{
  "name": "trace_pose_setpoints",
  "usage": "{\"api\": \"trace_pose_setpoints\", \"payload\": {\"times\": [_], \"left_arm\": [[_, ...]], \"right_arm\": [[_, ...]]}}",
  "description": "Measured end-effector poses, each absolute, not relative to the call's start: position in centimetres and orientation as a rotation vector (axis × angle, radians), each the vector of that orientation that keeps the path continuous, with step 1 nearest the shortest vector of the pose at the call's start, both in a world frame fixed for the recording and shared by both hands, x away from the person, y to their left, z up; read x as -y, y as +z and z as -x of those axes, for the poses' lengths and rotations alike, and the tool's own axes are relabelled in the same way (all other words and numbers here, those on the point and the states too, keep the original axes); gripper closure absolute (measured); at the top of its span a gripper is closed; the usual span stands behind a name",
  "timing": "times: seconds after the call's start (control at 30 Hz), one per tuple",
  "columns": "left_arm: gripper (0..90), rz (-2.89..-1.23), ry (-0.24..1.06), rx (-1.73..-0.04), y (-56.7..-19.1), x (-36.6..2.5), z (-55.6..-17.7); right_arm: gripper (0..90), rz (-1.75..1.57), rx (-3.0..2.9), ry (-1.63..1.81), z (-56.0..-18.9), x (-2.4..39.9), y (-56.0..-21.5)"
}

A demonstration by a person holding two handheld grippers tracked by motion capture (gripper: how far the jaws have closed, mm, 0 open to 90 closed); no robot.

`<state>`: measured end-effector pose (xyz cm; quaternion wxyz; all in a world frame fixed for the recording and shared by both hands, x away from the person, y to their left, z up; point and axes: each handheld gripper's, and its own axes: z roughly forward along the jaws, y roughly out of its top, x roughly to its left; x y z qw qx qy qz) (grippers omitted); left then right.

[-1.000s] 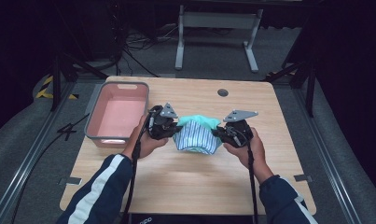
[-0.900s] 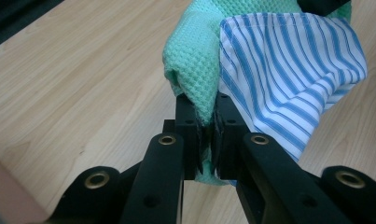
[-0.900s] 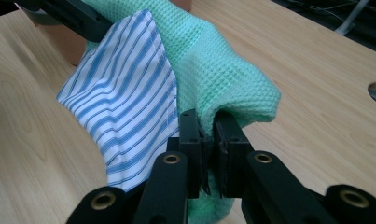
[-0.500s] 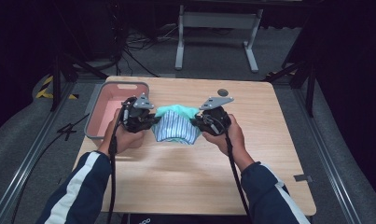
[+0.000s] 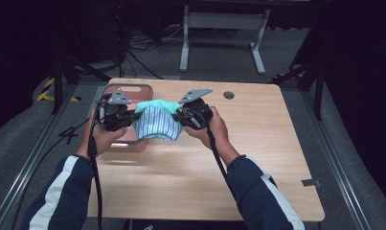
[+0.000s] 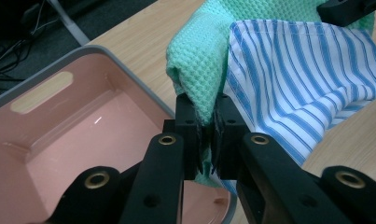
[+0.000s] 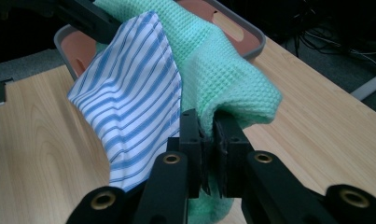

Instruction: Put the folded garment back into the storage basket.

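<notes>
High view: both grippers, left (image 5: 126,117) and right (image 5: 181,115), clamp the cloth bundle (image 5: 157,124) aloft beside the left bin (image 5: 145,88), so lowering and release remain.

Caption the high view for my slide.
Two hand-held grippers carry a green waffle-weave and blue-striped cloth bundle beside the pink plastic bin.

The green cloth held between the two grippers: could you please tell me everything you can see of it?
The green cloth looks like soft mint waffle-weave fabric, bunched and folded together with a blue-and-white striped cloth lying against it. It hangs above the wooden table, partly over the pink bin. The left gripper and right gripper each pinch one end between closed jaws.
</notes>
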<state>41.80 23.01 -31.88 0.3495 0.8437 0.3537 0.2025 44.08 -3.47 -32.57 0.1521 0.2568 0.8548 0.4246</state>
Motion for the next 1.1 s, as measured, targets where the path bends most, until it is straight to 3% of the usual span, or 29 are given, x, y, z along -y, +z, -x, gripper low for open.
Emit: {"api": "trace_pose_setpoints", "payload": {"times": [1.1], "left_arm": [[82.8, -2.194, 0.626, -1.1, -31.7, -30.9, -42.2]], "right_arm": [[82.8, -0.607, -2.539, 1.2, -45.9, -7.2, -33.4]]}}
